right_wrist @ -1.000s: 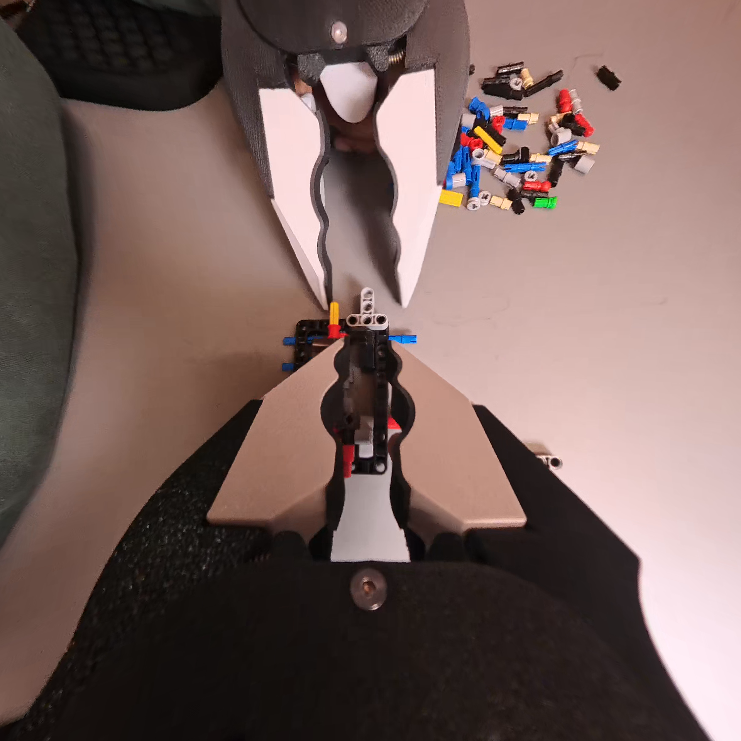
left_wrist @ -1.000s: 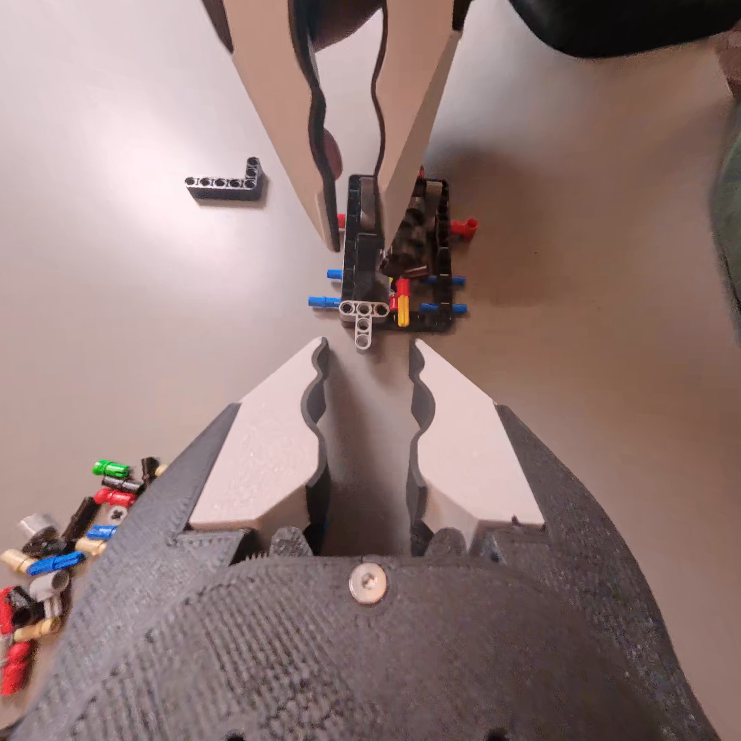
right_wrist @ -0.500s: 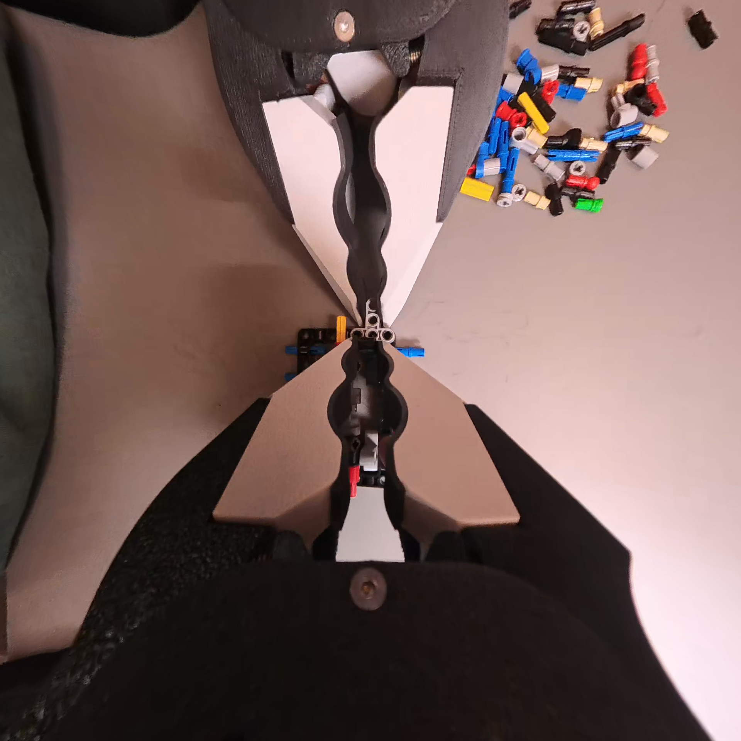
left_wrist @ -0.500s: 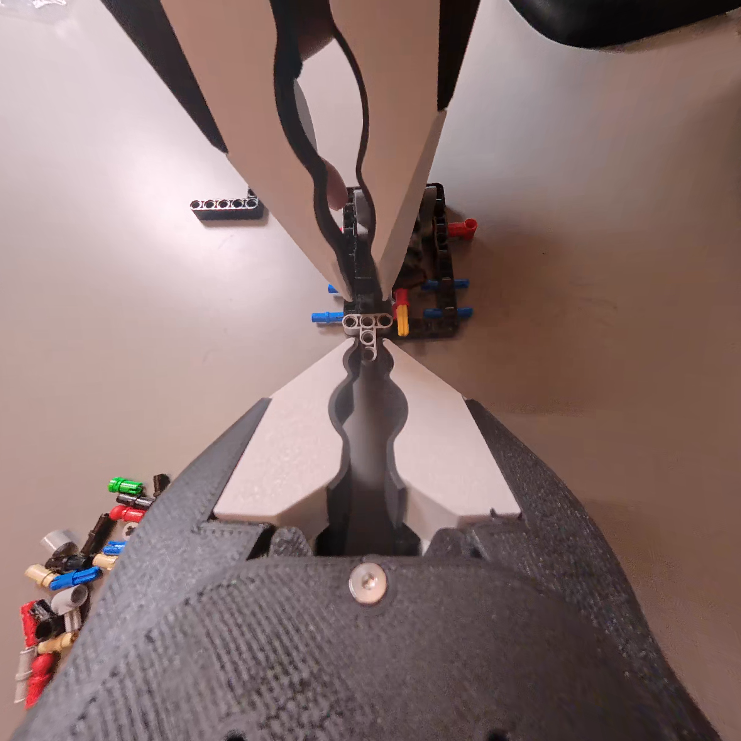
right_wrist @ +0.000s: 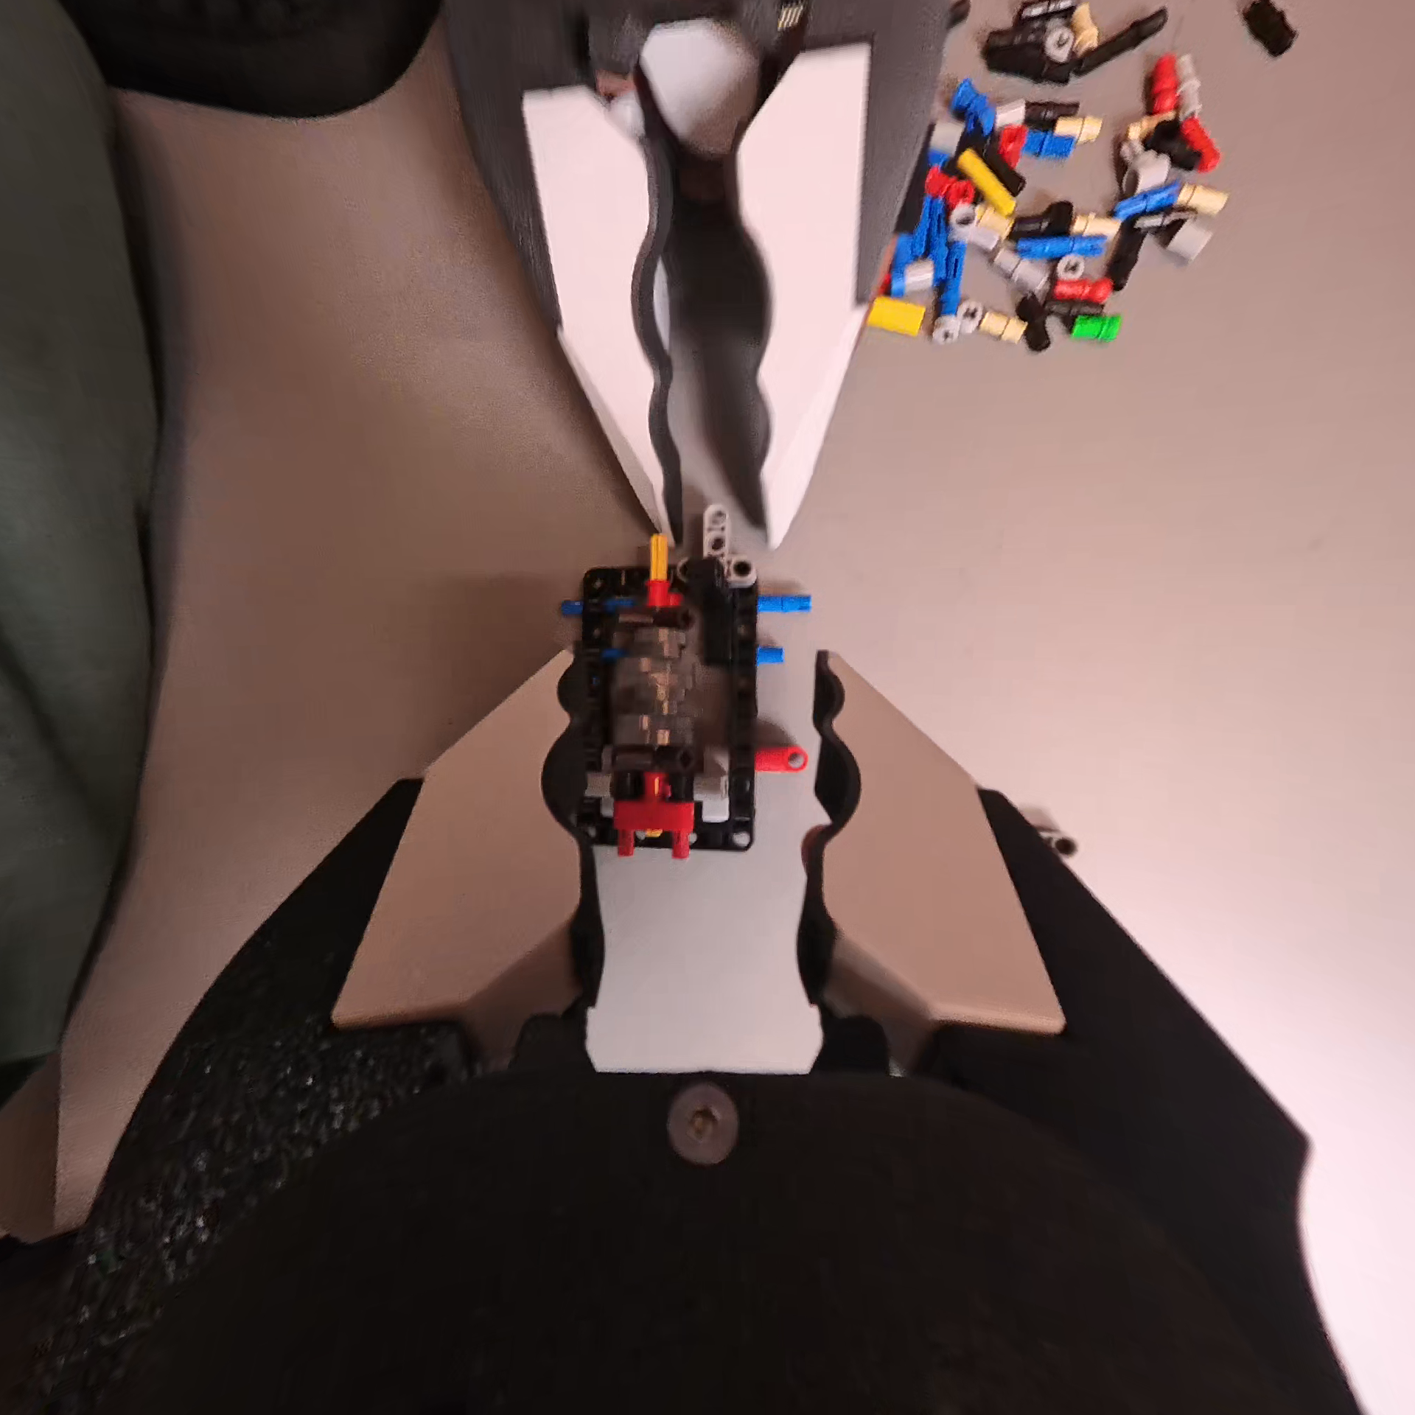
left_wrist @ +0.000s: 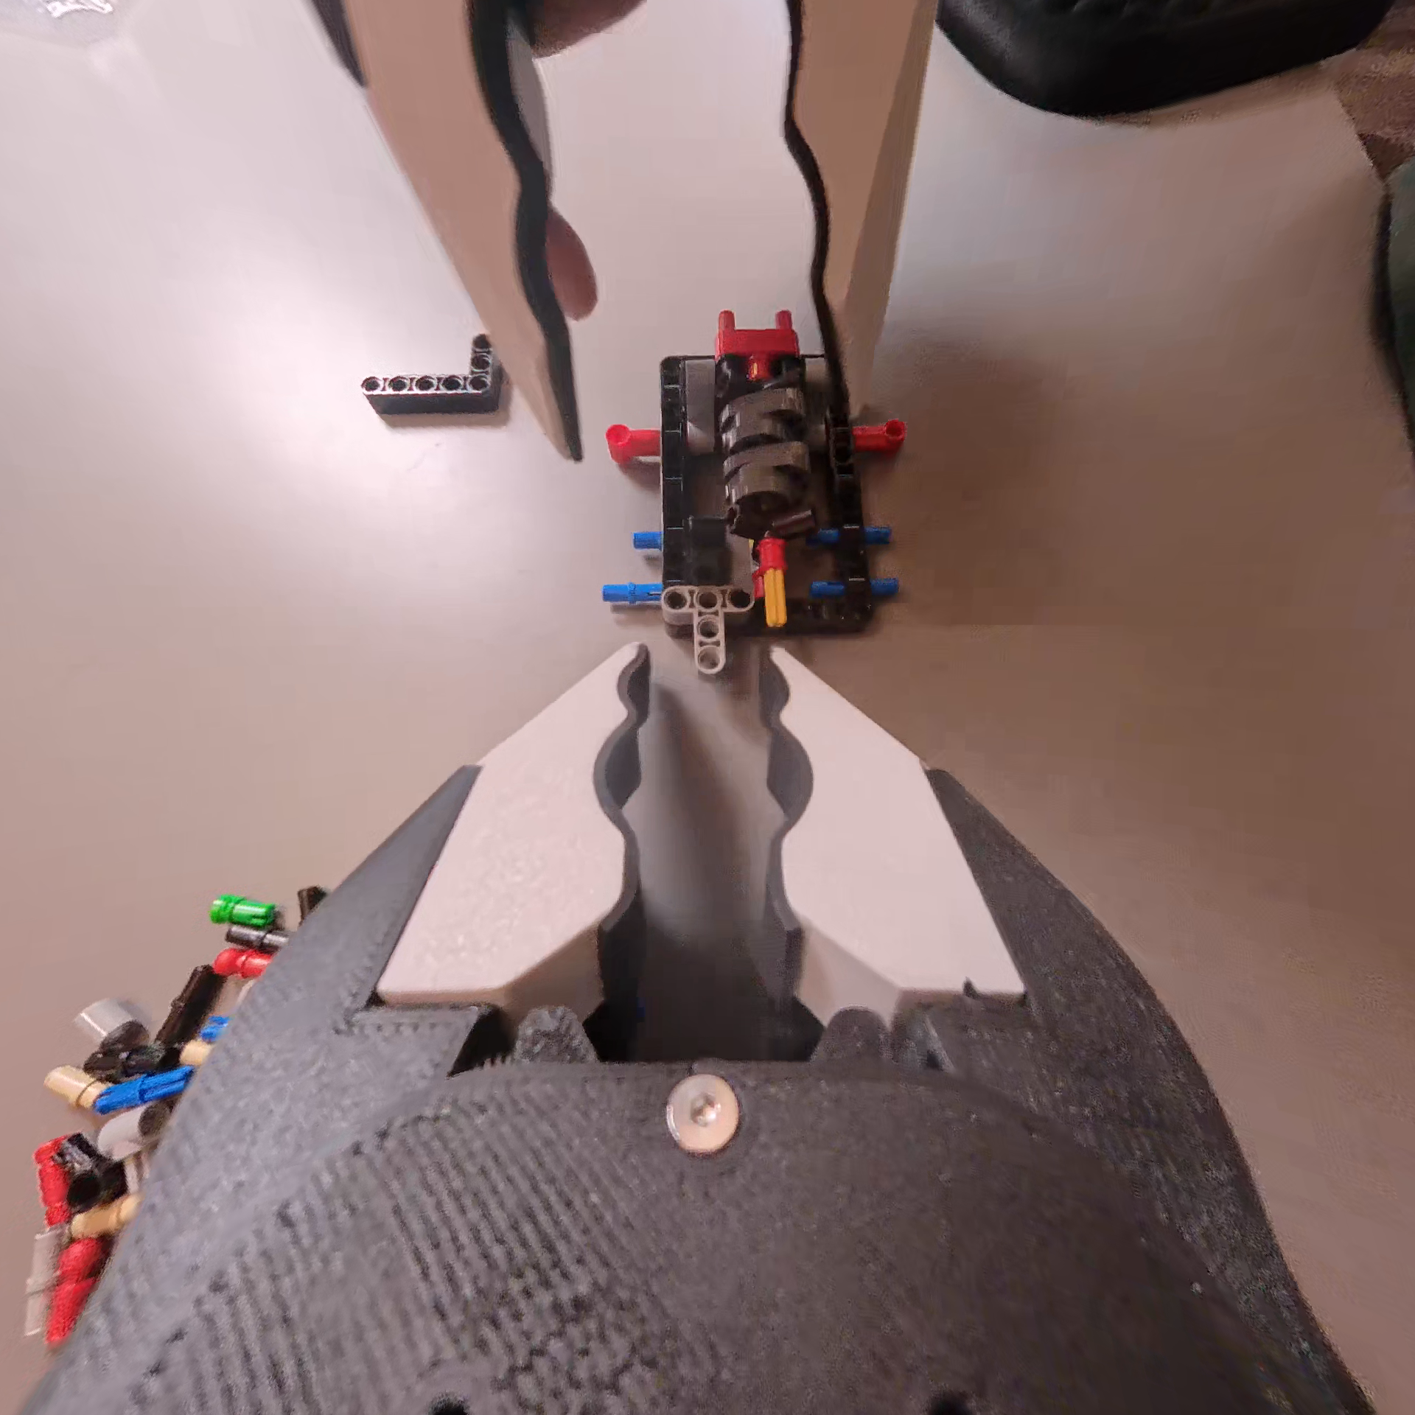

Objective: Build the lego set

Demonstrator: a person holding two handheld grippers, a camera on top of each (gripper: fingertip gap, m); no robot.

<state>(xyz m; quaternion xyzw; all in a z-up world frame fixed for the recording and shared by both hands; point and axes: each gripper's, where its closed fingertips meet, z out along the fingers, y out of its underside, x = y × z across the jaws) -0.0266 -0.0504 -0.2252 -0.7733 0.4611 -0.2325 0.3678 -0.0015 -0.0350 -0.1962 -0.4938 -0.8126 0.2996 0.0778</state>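
Note:
The lego assembly [left_wrist: 766,475], a black frame with dark gears, red, blue and yellow pins, lies flat on the table. A grey T-shaped beam [left_wrist: 708,612] sits on its near corner. My left gripper [left_wrist: 706,662] is open, and the T beam's stem lies loose between its tips. My right gripper [right_wrist: 693,662] is open and straddles the assembly [right_wrist: 666,704] without touching it. The right gripper also shows at the top of the left wrist view [left_wrist: 704,429], and the left gripper at the top of the right wrist view [right_wrist: 723,532].
A black L-shaped beam [left_wrist: 432,387] lies left of the assembly. A pile of loose pins and connectors [right_wrist: 1057,207] lies beside the left gripper, also seen in the left wrist view [left_wrist: 115,1072]. A small grey piece [right_wrist: 1060,842] lies alone. A green cushion [right_wrist: 61,459] borders the table. Some 5 cm of space lies between my two pairs of fingers.
Both grippers were shut, the right on the frame, the left on the T beam's stem. Both have opened, and the assembly now lies flat on the table.

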